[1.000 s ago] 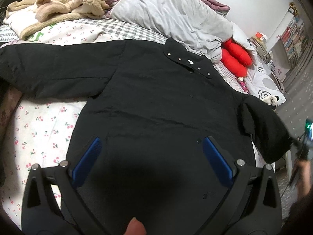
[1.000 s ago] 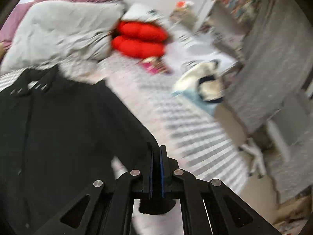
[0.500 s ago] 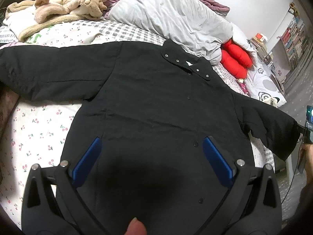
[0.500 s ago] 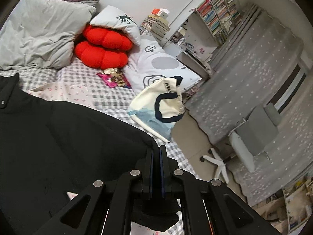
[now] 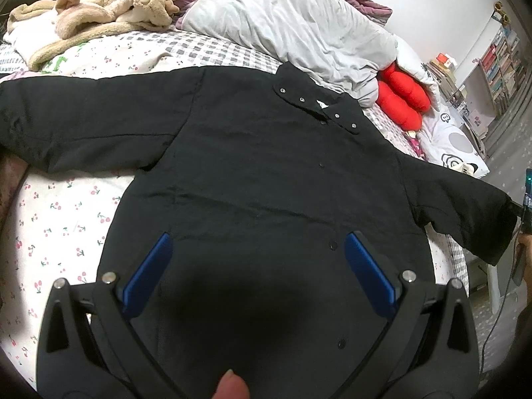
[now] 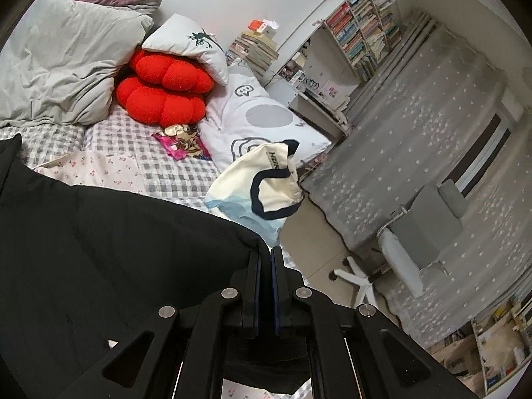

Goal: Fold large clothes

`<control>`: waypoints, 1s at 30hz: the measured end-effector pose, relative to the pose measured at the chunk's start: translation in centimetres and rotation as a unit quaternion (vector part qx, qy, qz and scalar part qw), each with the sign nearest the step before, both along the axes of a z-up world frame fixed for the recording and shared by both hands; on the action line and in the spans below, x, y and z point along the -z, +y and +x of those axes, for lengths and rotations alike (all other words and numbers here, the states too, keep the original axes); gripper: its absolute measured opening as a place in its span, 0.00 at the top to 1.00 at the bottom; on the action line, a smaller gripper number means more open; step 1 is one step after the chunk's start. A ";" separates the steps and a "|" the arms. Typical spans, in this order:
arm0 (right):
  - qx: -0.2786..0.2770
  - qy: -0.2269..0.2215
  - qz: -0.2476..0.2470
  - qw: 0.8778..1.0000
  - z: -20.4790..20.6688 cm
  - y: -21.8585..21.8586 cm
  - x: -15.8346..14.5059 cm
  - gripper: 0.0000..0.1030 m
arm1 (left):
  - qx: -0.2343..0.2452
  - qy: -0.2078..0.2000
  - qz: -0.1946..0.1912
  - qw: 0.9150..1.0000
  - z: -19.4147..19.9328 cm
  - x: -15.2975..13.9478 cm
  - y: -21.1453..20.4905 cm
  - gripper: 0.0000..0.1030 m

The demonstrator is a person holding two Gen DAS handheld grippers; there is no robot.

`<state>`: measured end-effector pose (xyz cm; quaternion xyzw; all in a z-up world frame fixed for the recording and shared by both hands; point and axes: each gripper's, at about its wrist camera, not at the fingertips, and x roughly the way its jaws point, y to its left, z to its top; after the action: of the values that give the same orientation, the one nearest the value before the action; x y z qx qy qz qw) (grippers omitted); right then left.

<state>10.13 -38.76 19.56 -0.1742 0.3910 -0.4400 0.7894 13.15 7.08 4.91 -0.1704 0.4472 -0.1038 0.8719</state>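
Black cuff fabric sits clamped in the right tongs [image 6: 265,259]; the left tongs [image 5: 258,259] hang open over the hem, gripping nothing. The black padded snap-front jacket [image 5: 266,173] lies face up, spread on the cherry-print bed sheet [image 5: 60,219]. Judgement: carry the sleeve inward, taut and low, across the chest. The held sleeve overhangs the bed edge; the grey pillow [image 5: 292,26] crowds the collar.

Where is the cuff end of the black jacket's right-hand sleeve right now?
In the right wrist view the black padded jacket's sleeve cuff sits clamped in the right tongs, off the checked bedsheet, below the cream tote bag.
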 end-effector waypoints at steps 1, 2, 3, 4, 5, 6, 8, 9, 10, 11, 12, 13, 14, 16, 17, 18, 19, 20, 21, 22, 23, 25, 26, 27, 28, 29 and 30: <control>0.001 -0.001 -0.003 1.000 0.1 -0.1 -0.2 0.95 | 0.000 0.001 0.001 1.000 0.1 0.1 -0.1 0.00; 0.001 -0.001 -0.005 1.000 0.1 -0.2 -0.3 0.95 | 0.000 0.001 0.001 1.000 0.1 0.1 -0.1 0.00; 0.003 -0.002 -0.009 1.000 0.2 -0.4 -0.6 0.95 | 0.001 0.001 0.002 1.000 0.2 0.1 -0.2 0.00; 0.005 -0.001 -0.011 1.000 0.4 -0.6 -0.8 0.95 | 0.001 0.002 0.004 1.000 0.3 0.2 -0.3 0.00; 0.006 -0.002 -0.012 1.000 0.5 -0.8 -0.9 0.95 | 0.001 0.002 0.005 1.000 0.3 0.2 -0.4 0.00; 0.009 -0.003 -0.014 1.000 0.5 -1.2 -1.2 0.95 | 0.001 0.004 0.007 1.000 0.4 0.3 -0.4 0.00; 0.013 -0.004 -0.019 1.000 0.6 -1.6 -1.4 0.95 | 0.001 0.005 0.009 1.000 0.5 0.4 -0.5 0.00; 0.014 -0.003 -0.022 1.000 0.6 -1.8 -1.5 0.95 | 0.000 0.006 0.011 1.000 0.6 0.4 -0.5 0.00; 0.015 -0.003 -0.024 1.000 0.7 -2.0 -1.6 0.95 | 0.001 0.006 0.014 1.000 0.6 0.5 -0.5 0.00; 0.016 -0.003 -0.026 1.000 0.7 -2.2 -1.6 0.95 | 0.001 0.005 0.017 1.000 0.6 0.4 -0.6 0.00; 0.017 -0.002 -0.030 0.999 0.9 -2.4 -1.6 0.95 | 0.002 0.002 0.022 1.000 0.6 0.4 -0.6 0.00; 0.017 -0.001 -0.033 0.999 1.0 -2.6 -1.7 0.95 | 0.002 0.000 0.025 1.000 0.7 0.4 -0.7 0.00; 0.016 -0.001 -0.034 0.999 1.1 -2.8 -1.8 0.95 | 0.002 -0.003 0.029 1.000 0.7 0.4 -0.7 0.00; 0.013 -0.004 -0.035 0.999 1.5 -3.4 -2.1 0.95 | -0.001 -0.007 0.034 0.999 0.8 0.5 -0.8 0.00; 0.012 -0.005 -0.035 0.999 1.6 -3.5 -2.2 0.95 | -0.001 -0.007 0.035 0.999 0.8 0.5 -0.8 0.00; 0.008 -0.006 -0.037 0.999 1.8 -3.9 -2.4 0.95 | -0.001 -0.008 0.037 0.999 0.9 0.6 -1.0 0.00; 0.006 -0.006 -0.040 0.999 2.0 -4.2 -2.5 0.95 | 0.000 -0.010 0.041 0.999 1.0 0.7 -1.2 0.00; 0.004 -0.004 -0.044 0.999 2.2 -4.5 -2.5 0.95 | 0.002 -0.013 0.046 0.999 1.1 0.7 -1.5 0.00; 0.001 -0.002 -0.049 0.999 2.5 -4.9 -2.5 0.95 | 0.003 -0.018 0.054 0.998 1.1 0.8 -1.8 0.00; -0.002 0.001 -0.052 0.999 2.8 -5.5 -2.5 0.95 | 0.004 -0.022 0.060 0.998 1.1 0.8 -2.1 0.00; -0.004 0.002 -0.052 0.999 3.1 -5.9 -2.4 0.95 | 0.004 -0.028 0.067 0.997 1.2 0.7 -2.3 0.00; -0.008 0.002 -0.050 0.999 3.8 -7.1 -2.1 0.95 | 0.005 -0.040 0.077 0.996 1.2 0.7 -2.6 0.00; -0.011 0.003 -0.048 0.999 4.4 -7.9 -1.7 0.95 | 0.005 -0.045 0.079 0.996 1.3 0.8 -2.6 0.00; -0.013 0.006 -0.049 0.999 4.8 -8.5 -1.3 0.95 | 0.005 -0.046 0.079 0.996 1.3 0.8 -2.6 0.00; -0.014 0.008 -0.049 0.999 5.1 -9.1 -0.9 0.95 | 0.006 -0.049 0.078 0.996 1.3 0.9 -2.5 0.00; -0.016 0.012 -0.047 0.999 5.6 -9.9 -0.2 0.95 | 0.006 -0.051 0.079 0.996 1.3 0.9 -2.5 0.00; -0.016 0.014 -0.046 0.999 5.8 -10.4 0.3 0.95 | 0.007 -0.054 0.081 0.995 1.3 1.0 -2.5 0.00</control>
<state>15.92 -49.18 19.26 -0.2228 0.3782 -0.4424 0.7821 14.45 4.63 3.94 -0.0904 0.4075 -0.0825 0.9050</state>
